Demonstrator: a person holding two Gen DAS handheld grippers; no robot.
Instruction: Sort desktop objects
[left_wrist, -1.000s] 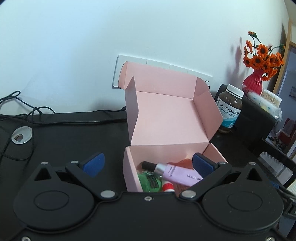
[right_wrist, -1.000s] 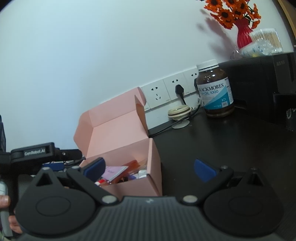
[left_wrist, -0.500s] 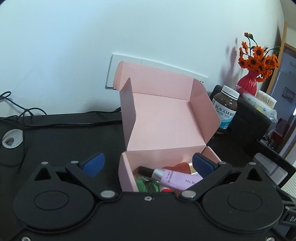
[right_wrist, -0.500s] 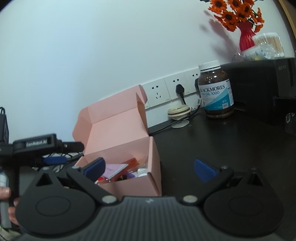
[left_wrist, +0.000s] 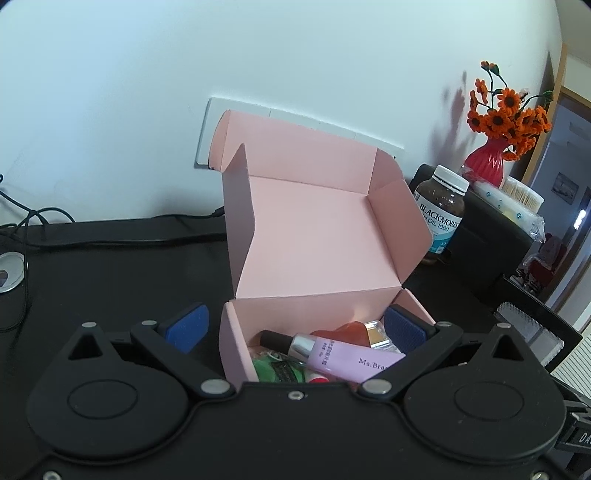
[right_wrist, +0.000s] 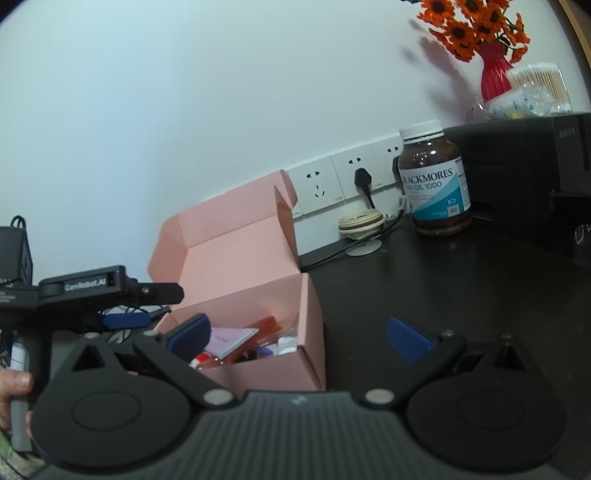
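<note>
The pink cardboard box (left_wrist: 317, 243) stands on the black table (left_wrist: 110, 273) close to its back edge, lid flap upright against the wall sockets (right_wrist: 332, 181). Inside lie a lilac tube (left_wrist: 343, 356) with a black cap, a green packet (left_wrist: 273, 369), an orange-red piece and a small foil item, all loosely heaped. The left gripper (left_wrist: 293, 326) hangs over the near wall of the box, jaws wide and empty, one blue pad outside the left wall and the other above the right corner. The right gripper (right_wrist: 299, 334) hovers just right of the box, jaws likewise wide and holding nothing.

The box looks light and thin-walled; I judge it would buckle under a hard squeeze, so the lid is best taken by its top edge or a side flap and folded down gently. The tube seems soft and smooth and may slip; gripping across its middle, away from the cap, would be safest.

The brown fish-oil bottle (right_wrist: 436, 181) with a white cap stands toward the back right of the table, well apart from the box. It is probably heavy and slick, and best held around its body below the shoulder.
</note>
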